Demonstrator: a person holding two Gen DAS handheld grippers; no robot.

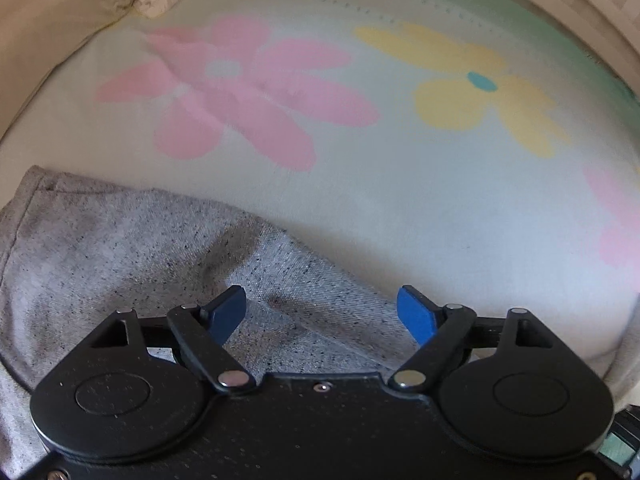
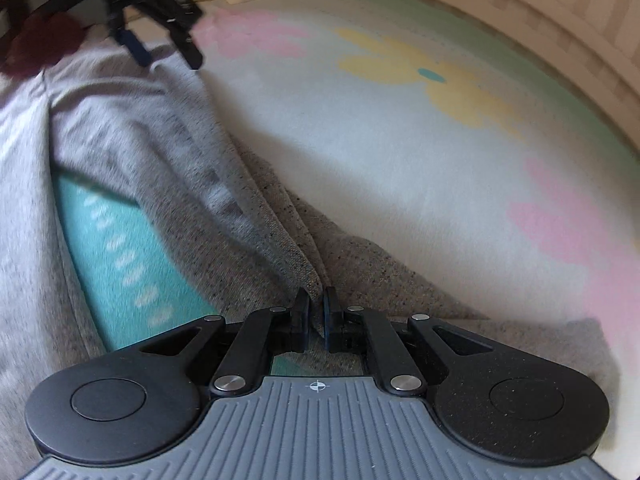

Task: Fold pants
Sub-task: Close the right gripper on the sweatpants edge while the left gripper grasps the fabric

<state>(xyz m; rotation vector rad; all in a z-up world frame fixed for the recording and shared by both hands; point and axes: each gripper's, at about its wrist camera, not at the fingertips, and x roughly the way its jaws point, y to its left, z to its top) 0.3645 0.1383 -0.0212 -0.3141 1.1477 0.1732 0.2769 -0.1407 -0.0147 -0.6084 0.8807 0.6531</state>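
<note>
Grey speckled pants (image 1: 120, 248) lie on a pale bed cover with big flowers. In the left wrist view my left gripper (image 1: 320, 310) is open, its blue pads apart just above a creased part of the pants. In the right wrist view my right gripper (image 2: 317, 314) is shut on a ridge of the grey pants (image 2: 192, 168) and pinches a fold of fabric. The left gripper (image 2: 168, 54) also shows at the top left of that view, over the far end of the pants.
The bed cover (image 1: 400, 208) has a pink flower (image 1: 240, 88) and a yellow flower (image 1: 472, 84). A beige pillow (image 1: 60, 12) lies at the far left. A striped headboard or wall (image 2: 560, 12) runs behind. A teal patch of cover (image 2: 120, 248) shows between pant folds.
</note>
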